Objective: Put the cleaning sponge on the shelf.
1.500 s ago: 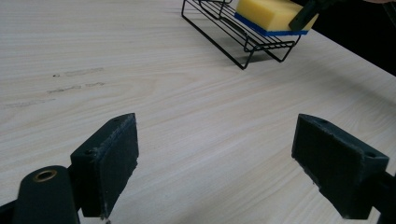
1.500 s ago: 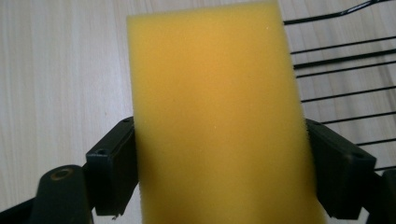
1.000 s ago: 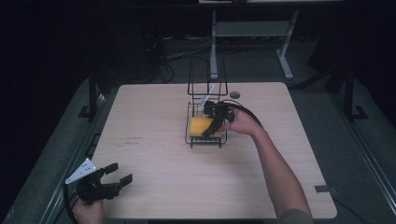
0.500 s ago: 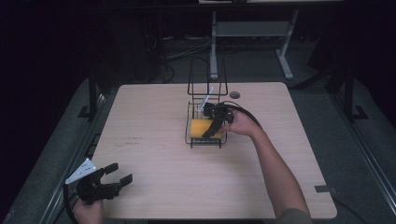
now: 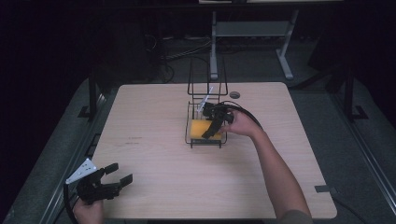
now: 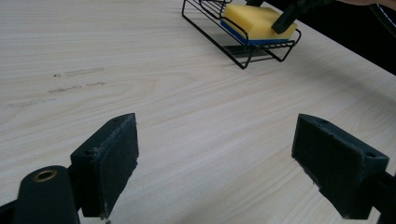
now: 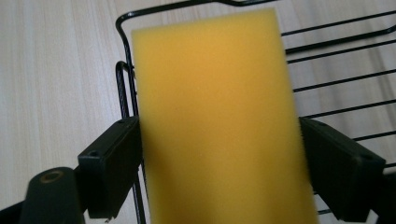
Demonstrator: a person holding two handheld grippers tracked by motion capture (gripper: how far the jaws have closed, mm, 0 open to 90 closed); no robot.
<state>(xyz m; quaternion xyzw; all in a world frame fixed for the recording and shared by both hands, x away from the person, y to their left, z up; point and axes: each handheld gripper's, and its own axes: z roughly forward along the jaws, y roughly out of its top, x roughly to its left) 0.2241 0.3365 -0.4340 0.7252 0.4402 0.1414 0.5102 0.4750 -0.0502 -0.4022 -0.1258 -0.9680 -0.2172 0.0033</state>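
Right gripper (image 5: 211,130) is at the black wire rack (image 5: 206,140) mid-desk, fingers (image 7: 112,163) closed against both long sides of a yellow sponge (image 7: 219,121). Sponge sits in the rack's low tray, yellow face up, blue layer underneath seen in the left gripper view (image 6: 259,21). Whether it's lifted off the wires, can't tell. Rack has a tall upright frame at its far end. Left gripper (image 5: 109,179) hovers at the near left corner of the light wood desk (image 5: 154,116), fingers (image 6: 109,158) spread wide, holding nothing, well apart from the rack.
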